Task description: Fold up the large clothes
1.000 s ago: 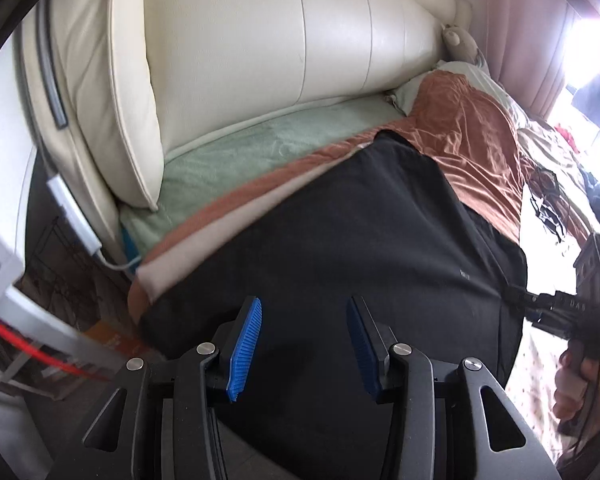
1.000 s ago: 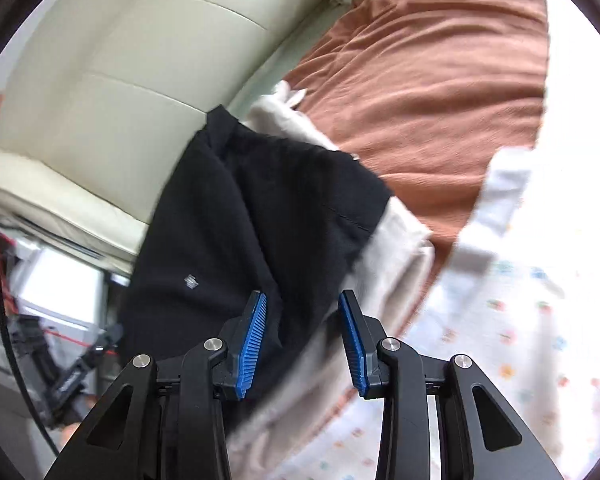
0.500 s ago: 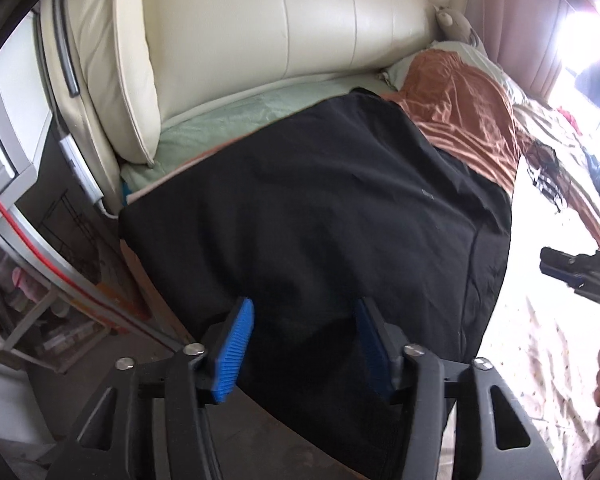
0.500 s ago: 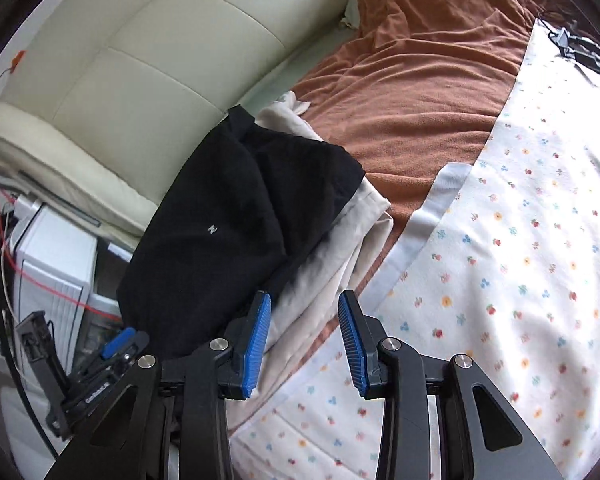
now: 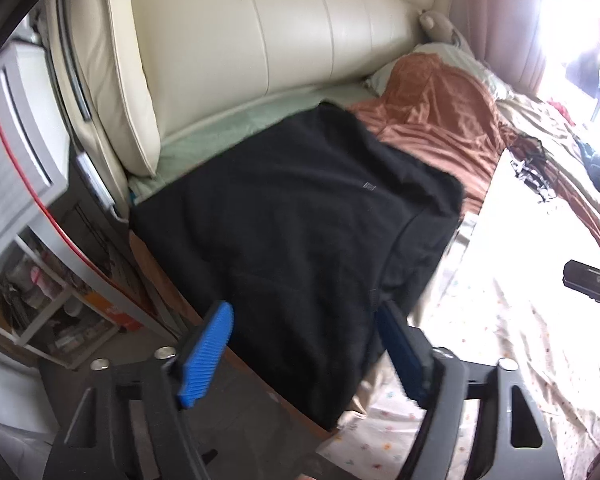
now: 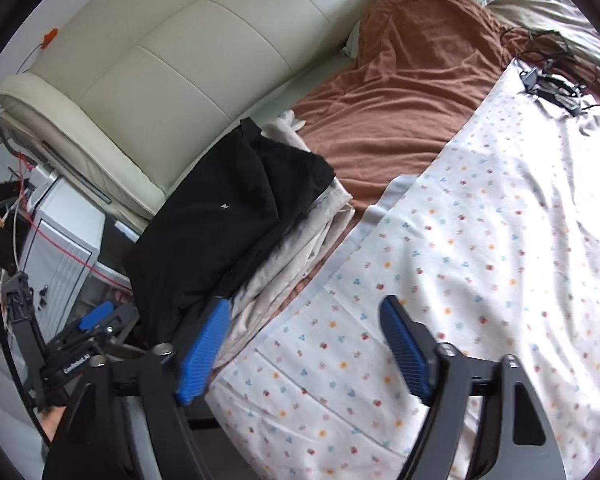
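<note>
Folded matte black garment point(image 6: 228, 224) is lying atop crumpled cream fabric point(image 6: 300, 248), beside the floral sheet point(image 6: 460, 240). Left gripper point(image 5: 306, 354) and right gripper point(image 6: 300, 344), ribbed blue pads apart, are holding nothing.

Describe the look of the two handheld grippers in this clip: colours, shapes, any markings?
Both the left gripper and right gripper are matte black frames with triangular cut-outs and silver screws. Each carries two ribbed blue finger pads. Seen from the right wrist view, the left gripper bears small white lettering, too small to read reliably.

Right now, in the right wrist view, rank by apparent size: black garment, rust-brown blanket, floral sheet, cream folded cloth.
1. floral sheet, though it lies nearest the camera
2. rust-brown blanket
3. black garment
4. cream folded cloth, partly hidden under the garment
</note>
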### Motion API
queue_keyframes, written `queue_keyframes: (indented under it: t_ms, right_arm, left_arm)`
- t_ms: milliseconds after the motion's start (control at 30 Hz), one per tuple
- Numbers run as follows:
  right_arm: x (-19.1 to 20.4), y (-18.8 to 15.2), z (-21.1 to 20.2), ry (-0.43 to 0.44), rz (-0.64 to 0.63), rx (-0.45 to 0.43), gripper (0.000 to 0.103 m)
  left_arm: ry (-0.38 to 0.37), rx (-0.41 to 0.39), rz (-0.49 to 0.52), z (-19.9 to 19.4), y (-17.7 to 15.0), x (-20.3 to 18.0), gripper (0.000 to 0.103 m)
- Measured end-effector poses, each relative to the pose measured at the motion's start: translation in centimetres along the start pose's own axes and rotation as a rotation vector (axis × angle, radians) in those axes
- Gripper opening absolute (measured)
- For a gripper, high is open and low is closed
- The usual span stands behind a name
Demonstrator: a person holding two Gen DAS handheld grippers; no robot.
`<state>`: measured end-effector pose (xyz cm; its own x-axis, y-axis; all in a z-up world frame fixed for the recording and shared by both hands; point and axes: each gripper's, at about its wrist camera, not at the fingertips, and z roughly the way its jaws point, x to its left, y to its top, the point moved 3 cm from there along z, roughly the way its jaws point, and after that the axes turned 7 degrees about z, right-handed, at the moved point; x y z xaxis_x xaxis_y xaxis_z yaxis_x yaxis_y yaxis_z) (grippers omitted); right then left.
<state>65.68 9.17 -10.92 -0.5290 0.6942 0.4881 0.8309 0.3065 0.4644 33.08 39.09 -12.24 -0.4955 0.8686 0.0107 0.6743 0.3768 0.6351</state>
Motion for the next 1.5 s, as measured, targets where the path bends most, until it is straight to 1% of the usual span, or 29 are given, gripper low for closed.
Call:
queue_keyframes:
  t_ms: [33, 67, 100, 133, 200, 233, 333, 500, 667, 767, 833, 1033, 1100, 1400, 1500]
  right_arm:
    - [-0.1, -0.1, -0.8, -0.009, -0.003, -0.012, 0.094]
    - [-0.3, -0.1, -1.6, -0.024, -0.006, -0.022, 0.100]
    - [-0.5, -0.2, -2.3, -0.034, -0.006, -0.032, 0.101]
    - [-0.7, -0.3, -3.2, -0.042, -0.006, -0.045, 0.101]
    - [-0.9, -0.5, -4.9, -0.051, -0.005, -0.068, 0.102]
    - [-1.1, -0.6, -5.8, -0.057, -0.008, -0.084, 0.102]
    - [-1.4, -1.0, -8.3, -0.064, -0.015, -0.123, 0.102]
    - [-1.7, -2.0, -11.7, -0.072, -0.029, -0.164, 0.102]
    - [-1.8, -3.3, -14.9, -0.089, -0.053, -0.208, 0.102]
    - [-1.9, -4.3, -17.0, -0.120, -0.066, -0.249, 0.102]
    - [-2.1, -5.2, -18.3, -0.133, -0.075, -0.268, 0.102]
    - [-2.4, -8.6, -21.9, -0.165, -0.078, -0.305, 0.102]
    - [-2.5, -9.9, -23.3, -0.161, -0.078, -0.328, 0.102]
    - [-3.2, -15.8, -29.0, -0.236, -0.077, -0.432, 0.102]
    - [-3.2, -18.0, -30.6, -0.249, -0.073, -0.463, 0.102]
  left_arm:
    - [0.001, -0.017, 0.003, -0.8, 0.1, -0.4, 0.085]
    - [0.000, -0.031, 0.006, -1.5, 0.2, -0.7, 0.088]
    - [-0.002, -0.047, 0.007, -2.3, 0.2, -1.1, 0.090]
    - [-0.006, -0.068, 0.009, -3.2, 0.3, -1.4, 0.091]
    - [0.015, -0.104, 0.029, -4.8, 0.6, -2.3, 0.098]
    - [0.031, -0.126, 0.036, -5.7, 0.7, -2.7, 0.099]
    - [0.029, -0.174, 0.041, -7.9, 0.9, -3.7, 0.100]
    - [-0.002, -0.208, 0.043, -11.1, 0.7, -5.1, 0.100]
    - [-0.047, -0.241, 0.053, -14.3, -0.1, -6.5, 0.100]
    - [-0.062, -0.262, 0.074, -16.2, -0.7, -7.6, 0.102]
    - [-0.079, -0.287, 0.079, -17.6, -1.4, -8.3, 0.103]
    - [-0.117, -0.322, 0.086, -20.9, -3.4, -9.9, 0.103]
    - [-0.129, -0.332, 0.099, -22.1, -4.2, -10.5, 0.103]
    - [-0.160, -0.423, 0.175, -27.8, -8.8, -12.4, 0.103]
    - [-0.166, -0.444, 0.202, -29.4, -10.5, -12.8, 0.103]
